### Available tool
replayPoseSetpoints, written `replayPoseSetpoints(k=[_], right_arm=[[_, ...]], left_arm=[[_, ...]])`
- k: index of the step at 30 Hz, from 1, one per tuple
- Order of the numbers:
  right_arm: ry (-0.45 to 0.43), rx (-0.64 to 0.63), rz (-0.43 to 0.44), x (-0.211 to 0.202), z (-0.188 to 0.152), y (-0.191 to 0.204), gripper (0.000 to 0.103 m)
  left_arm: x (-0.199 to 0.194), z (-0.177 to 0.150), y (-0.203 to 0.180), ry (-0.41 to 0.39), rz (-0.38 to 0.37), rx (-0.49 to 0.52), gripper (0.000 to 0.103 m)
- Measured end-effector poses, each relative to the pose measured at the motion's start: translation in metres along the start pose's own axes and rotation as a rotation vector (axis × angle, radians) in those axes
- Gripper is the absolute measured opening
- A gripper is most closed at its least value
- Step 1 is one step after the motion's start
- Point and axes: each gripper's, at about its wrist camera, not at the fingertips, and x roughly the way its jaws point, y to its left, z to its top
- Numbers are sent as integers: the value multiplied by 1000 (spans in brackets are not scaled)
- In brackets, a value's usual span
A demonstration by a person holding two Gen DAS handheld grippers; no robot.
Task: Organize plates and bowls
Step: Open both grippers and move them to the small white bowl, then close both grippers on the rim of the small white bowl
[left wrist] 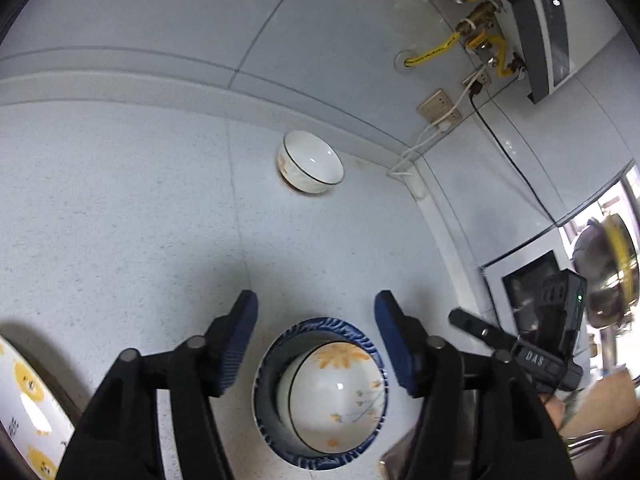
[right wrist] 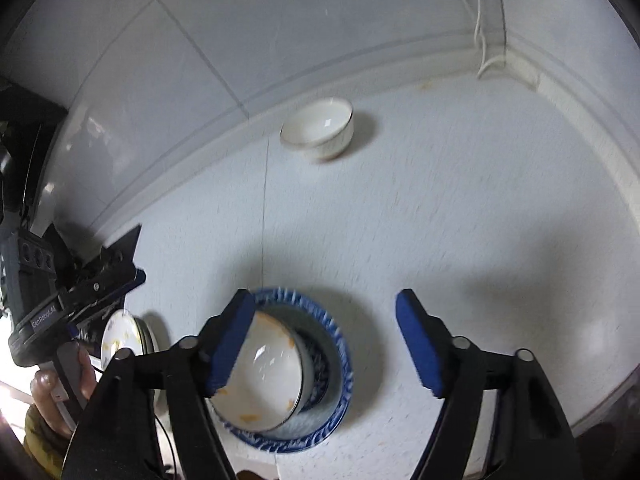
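Both tools, left tool (left wrist: 316,344) and right tool (right wrist: 324,344), gape empty above the nested bowl (left wrist: 334,396); next, approach the lone bowl (left wrist: 311,162) ahead squarely.

Two handheld black tongs, each with angular plastic arms, round silver pivot screws and ribbed blue pads: left tongs (left wrist: 316,340), right tongs (right wrist: 324,342). One black body reads "DAS" with a green light. A hand (right wrist: 60,396) shows an olive-yellow cuff.
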Motion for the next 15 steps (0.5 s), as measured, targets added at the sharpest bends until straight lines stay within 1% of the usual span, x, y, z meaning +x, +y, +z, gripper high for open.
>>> replayPoseSetpoints(k=[1,2,3,6,7,9,10,14,15], right_arm=[[-14,3,4,-2,10,-4,83],[-22,6,5,-1,17,-5,86],[-28,12,-4,0,27,-10,86],[-26,18,-16,15,52,-15,90],[-23,28,-13,24,60,-15,91],[-14,34,11,39,75,-16,92],[-1,32,21,45,82,-19,94],[28,32,48,83,111,-25,94],[39,30,54,97,119,-25,94]], left_arm=[[4,7,5,26,-23,-13,64],[9,16,10,52,-52,-30,64],[15,25,13,71,-63,-43,64],[38,54,23,98,-58,-60,70],[46,59,27,105,-52,-68,70],[69,82,36,128,-47,-100,70],[80,92,39,139,-48,-111,70],[125,130,46,140,-31,-114,70],[133,136,48,134,-28,-120,71]])
